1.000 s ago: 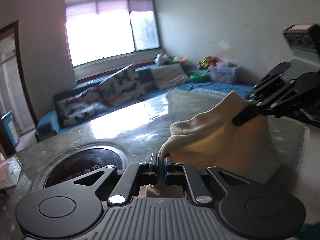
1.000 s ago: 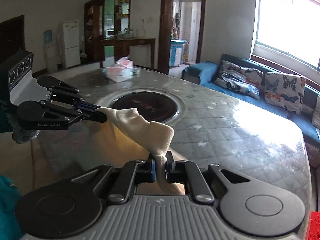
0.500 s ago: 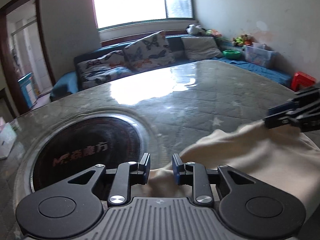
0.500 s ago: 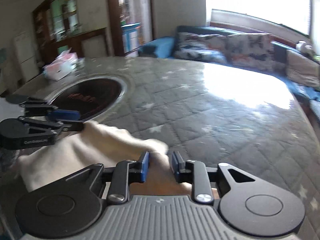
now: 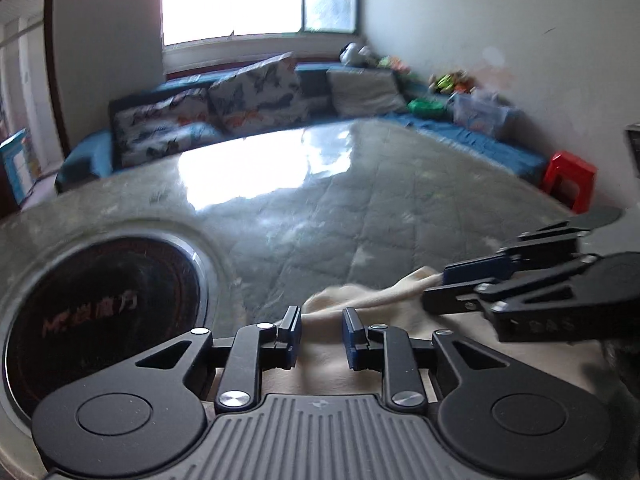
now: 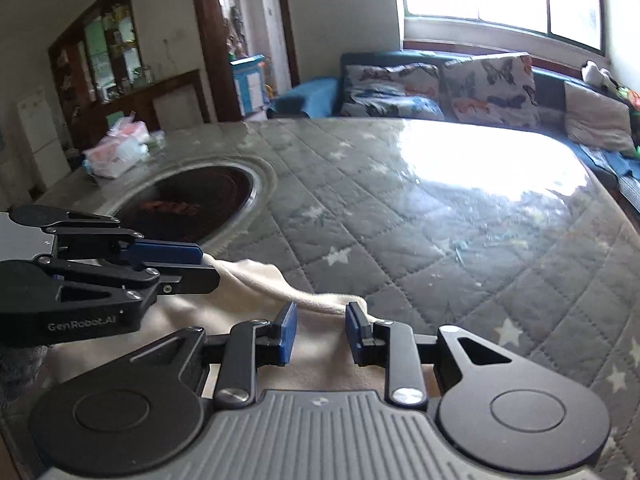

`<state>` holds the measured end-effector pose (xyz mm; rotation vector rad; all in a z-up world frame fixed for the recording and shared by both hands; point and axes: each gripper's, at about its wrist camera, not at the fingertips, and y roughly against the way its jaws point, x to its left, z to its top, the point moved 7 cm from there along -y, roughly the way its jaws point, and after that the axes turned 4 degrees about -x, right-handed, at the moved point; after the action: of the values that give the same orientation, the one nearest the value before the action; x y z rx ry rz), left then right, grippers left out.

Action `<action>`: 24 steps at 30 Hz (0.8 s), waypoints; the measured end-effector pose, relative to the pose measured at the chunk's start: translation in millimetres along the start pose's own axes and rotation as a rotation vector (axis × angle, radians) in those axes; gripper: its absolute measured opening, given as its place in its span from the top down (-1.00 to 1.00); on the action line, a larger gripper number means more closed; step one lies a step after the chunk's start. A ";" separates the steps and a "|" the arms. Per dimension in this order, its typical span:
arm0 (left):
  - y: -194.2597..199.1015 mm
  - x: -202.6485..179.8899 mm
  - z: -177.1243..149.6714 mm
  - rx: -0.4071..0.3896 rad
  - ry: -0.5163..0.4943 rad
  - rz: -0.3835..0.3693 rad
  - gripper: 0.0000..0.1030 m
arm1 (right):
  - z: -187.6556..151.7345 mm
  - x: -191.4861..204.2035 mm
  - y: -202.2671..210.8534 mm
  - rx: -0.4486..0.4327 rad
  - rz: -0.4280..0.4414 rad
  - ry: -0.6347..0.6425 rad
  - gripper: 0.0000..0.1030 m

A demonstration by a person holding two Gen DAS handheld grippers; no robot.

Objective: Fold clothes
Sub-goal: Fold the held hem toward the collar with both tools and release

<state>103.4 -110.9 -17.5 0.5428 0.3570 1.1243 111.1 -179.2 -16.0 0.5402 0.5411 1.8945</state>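
A cream garment (image 5: 360, 300) lies folded on the grey quilted table cover, its far edge just past both grippers; it also shows in the right wrist view (image 6: 280, 284). My left gripper (image 5: 320, 326) is open and empty, low over the garment's near part. My right gripper (image 6: 318, 322) is open and empty too, over the garment's right end. In the left wrist view the right gripper (image 5: 436, 292) comes in from the right, its tips over the cloth edge. In the right wrist view the left gripper (image 6: 204, 266) comes in from the left.
A round black cooktop (image 5: 100, 312) is set into the table at the left, also seen in the right wrist view (image 6: 188, 204). A tissue pack (image 6: 116, 148) lies beyond it. A sofa with butterfly cushions (image 5: 224, 108) and a red stool (image 5: 568, 180) stand past the table.
Both grippers held the cream garment up, lowered it onto the table and opened, letting it go. Now both jaws are wider apart and the cloth lies flat.
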 end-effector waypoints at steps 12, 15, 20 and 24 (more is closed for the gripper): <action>-1.2 1.8 -6.2 -0.011 0.012 0.026 0.47 | -17.0 -12.7 33.9 -0.035 -0.056 -0.014 0.36; -0.6 1.1 -7.7 -0.018 0.009 0.035 0.46 | -24.4 -21.6 32.0 -0.033 -0.068 -0.038 0.37; 2.3 0.2 -10.8 -0.032 0.004 0.048 0.44 | -29.1 -21.0 32.8 -0.052 -0.074 0.004 0.36; 7.5 -0.1 -11.0 -0.039 0.008 0.067 0.43 | -30.2 -19.1 34.4 -0.056 -0.079 0.036 0.36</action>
<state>91.9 -106.0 -22.1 0.5190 0.3254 1.1958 75.0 -212.8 -22.0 0.4428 0.5236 1.8415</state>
